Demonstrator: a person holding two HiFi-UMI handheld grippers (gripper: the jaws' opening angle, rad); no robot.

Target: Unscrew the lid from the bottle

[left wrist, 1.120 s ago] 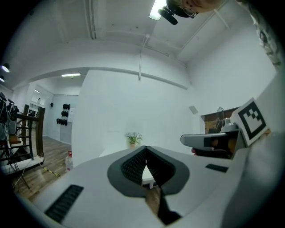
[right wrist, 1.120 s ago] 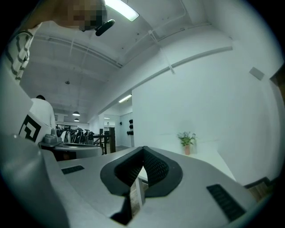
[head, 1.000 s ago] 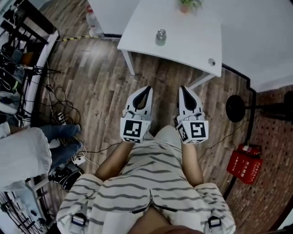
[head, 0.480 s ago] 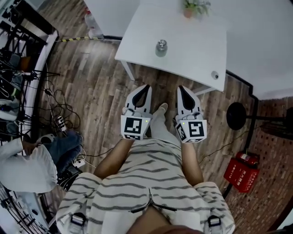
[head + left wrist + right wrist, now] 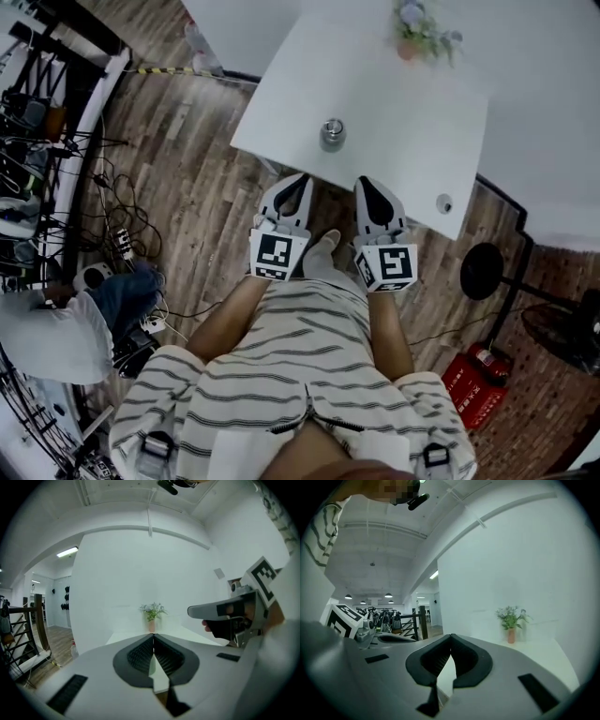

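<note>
Clamped fully shut on nothing, seen closed edge to edge in both gripper views: left gripper [image 5: 302, 180] and right gripper [image 5: 362, 182], held side by side, tips just short of the near edge of the table [image 5: 412, 141] and pointing across it. Probably carried closed and near level as an approach posture rather than a working one; no grip possible before opening.

White table filling the upper head view, mostly bare, presumably to give both tools room round the one task item. At the table's far side, a small potted plant [image 5: 414, 36], well clear of the work. Near the table's right corner, a small round object [image 5: 444, 202], too small to identify.

Bottle [image 5: 332, 134] upright on the table, close to its near edge, most likely set there for easy reach from the standing side. Ahead of both tips and roughly between their two lines, apart from each, touched by neither. Not visible in either gripper view, likely hidden behind the closed jaws.

Lid [image 5: 332, 124] on top of the bottle, seemingly screwed on; unscrewing not yet begun. Next, by judgement: open up, steady the body with one gripper, take the lid with the other
</note>
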